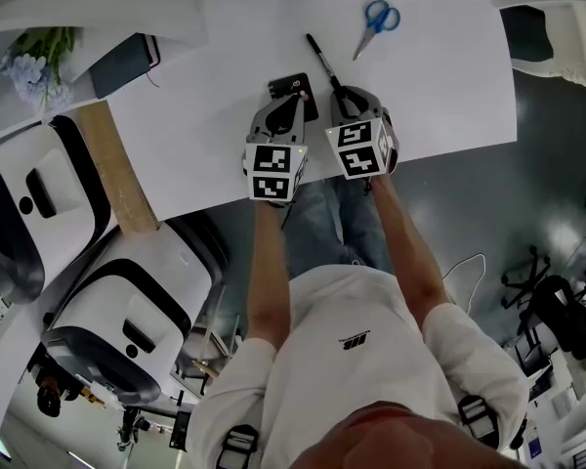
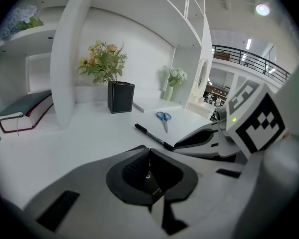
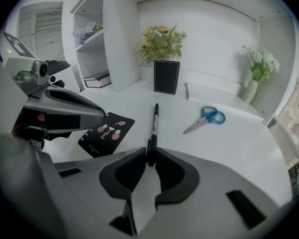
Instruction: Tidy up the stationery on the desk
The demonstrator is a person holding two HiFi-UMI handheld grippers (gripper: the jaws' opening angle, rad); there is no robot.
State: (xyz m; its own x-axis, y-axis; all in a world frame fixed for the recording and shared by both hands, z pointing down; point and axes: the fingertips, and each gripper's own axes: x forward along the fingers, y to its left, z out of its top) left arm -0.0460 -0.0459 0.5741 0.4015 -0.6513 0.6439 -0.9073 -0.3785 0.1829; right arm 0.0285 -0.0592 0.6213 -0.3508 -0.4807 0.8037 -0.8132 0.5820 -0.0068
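Landmark: black box (image 3: 166,76), upright at the back of the white desk (image 1: 215,115), with flowers (image 3: 162,41) standing in it.
Left gripper (image 2: 148,176): jaws pressed together on the edge of a black card (image 3: 107,133); the thin card shows edge-on between the pads.
Black card: well in front of the box and slightly left of it, face with pink marks turned up. Whether it touches the desk cannot be told.
Right gripper (image 3: 149,163): jaws closed on the near end of the black pen (image 3: 153,128), just beside the left gripper.
Black pen: in front of the box, lying along the desk, far tip pointing toward it.
Scissors (image 3: 208,117): blue-handled, flat on the desk, in front of and right of the box, apart from the pen.
Book (image 2: 22,111): left of the box, lying in a shelf compartment.
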